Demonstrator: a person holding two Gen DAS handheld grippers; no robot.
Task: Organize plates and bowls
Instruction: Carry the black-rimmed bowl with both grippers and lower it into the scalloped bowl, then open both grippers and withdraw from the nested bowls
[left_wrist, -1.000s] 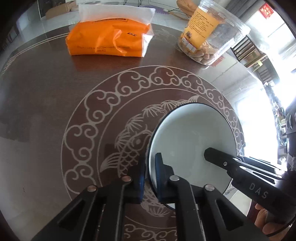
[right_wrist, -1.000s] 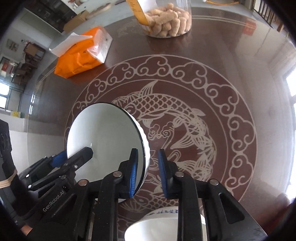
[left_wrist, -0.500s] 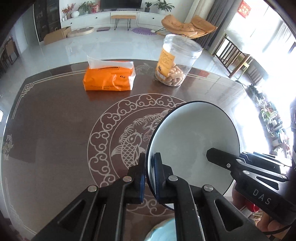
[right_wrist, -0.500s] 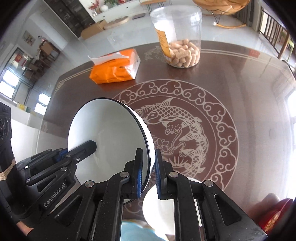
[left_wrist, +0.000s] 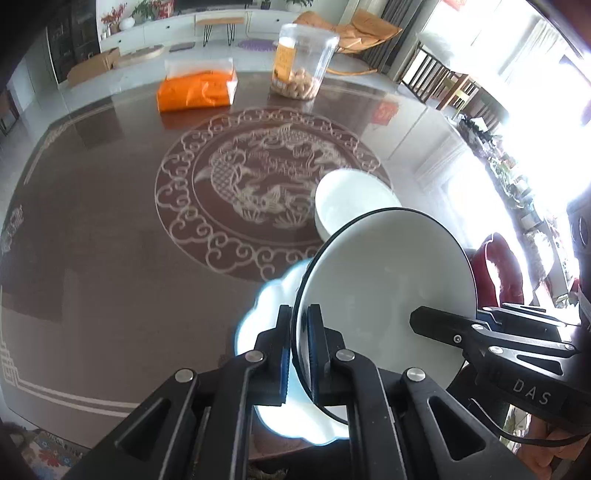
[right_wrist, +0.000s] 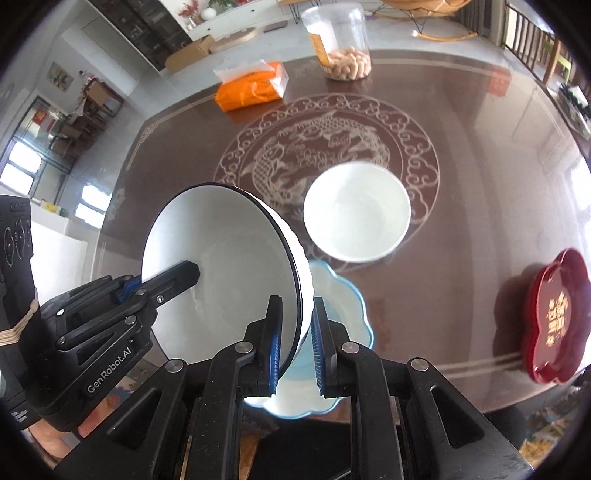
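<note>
White black-rimmed bowl (right_wrist: 221, 273) clamped at opposite rims by left gripper (left_wrist: 298, 354) and right gripper (right_wrist: 295, 343), held above blue scalloped plate (right_wrist: 343, 306); stacking pending, second white bowl (right_wrist: 356, 210) beyond plate remains

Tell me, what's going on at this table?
A person holds a gripper in each hand, and both the left gripper and the right gripper have their jaws clamped on opposite rims of one black-rimmed bowl. It is tilted in the air above a blue scalloped plate. A plain white bowl sits on the table beyond.
</note>
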